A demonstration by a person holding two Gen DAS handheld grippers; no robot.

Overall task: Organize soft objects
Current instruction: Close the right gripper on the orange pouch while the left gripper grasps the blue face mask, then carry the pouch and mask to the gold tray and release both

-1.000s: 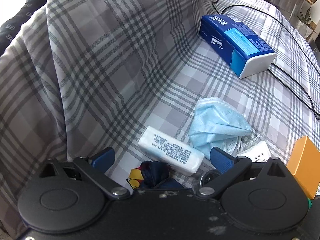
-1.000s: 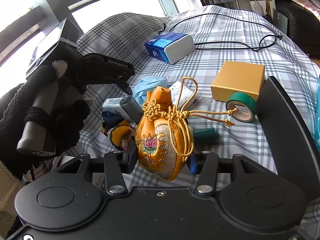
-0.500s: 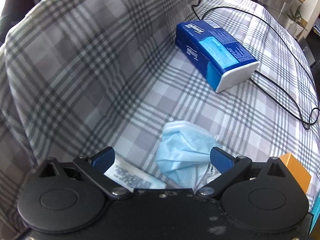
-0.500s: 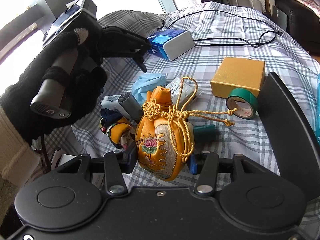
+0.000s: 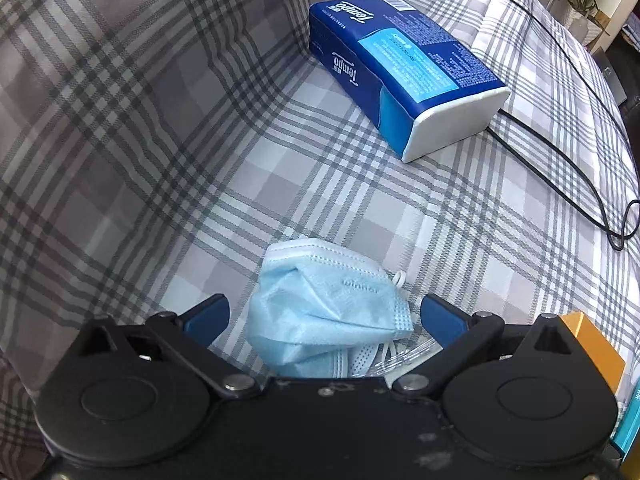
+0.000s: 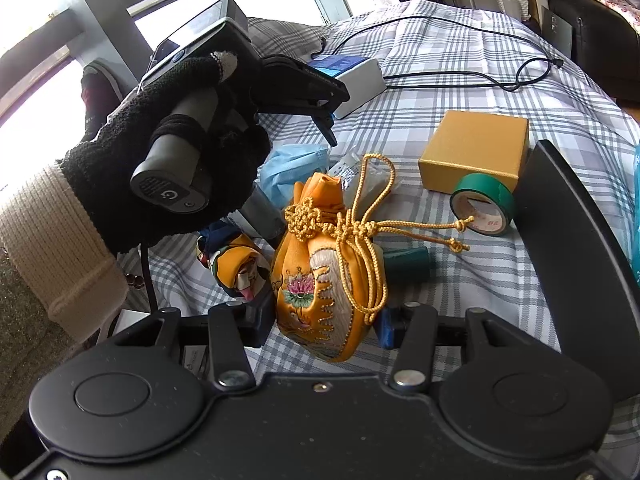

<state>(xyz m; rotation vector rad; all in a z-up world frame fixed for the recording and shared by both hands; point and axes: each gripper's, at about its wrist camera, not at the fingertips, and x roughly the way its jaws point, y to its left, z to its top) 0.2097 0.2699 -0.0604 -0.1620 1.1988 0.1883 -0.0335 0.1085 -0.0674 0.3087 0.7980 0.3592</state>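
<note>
A crumpled light-blue face mask (image 5: 324,312) lies on the plaid cloth between the wide-apart fingers of my left gripper (image 5: 324,314), which is open and points steeply down; the pads do not touch it. From the right wrist view, the left gripper (image 6: 328,128) hovers just above the mask (image 6: 292,168), carried by a black-gloved hand (image 6: 160,184). My right gripper (image 6: 322,322) is shut on an orange embroidered drawstring pouch (image 6: 324,288) that stands upright. A colourful folded scarf (image 6: 236,264) lies left of the pouch.
A blue tissue pack (image 5: 400,72) and a black cable (image 5: 560,152) lie beyond the mask. A yellow box (image 6: 476,148), a green tape roll (image 6: 482,204), a dark green cylinder (image 6: 408,264) and a black curved stand (image 6: 580,240) sit right of the pouch.
The left gripper has moved over the mask and lower; the small white packet and the scarf have left its view. The right gripper and the pouch have stayed still.
</note>
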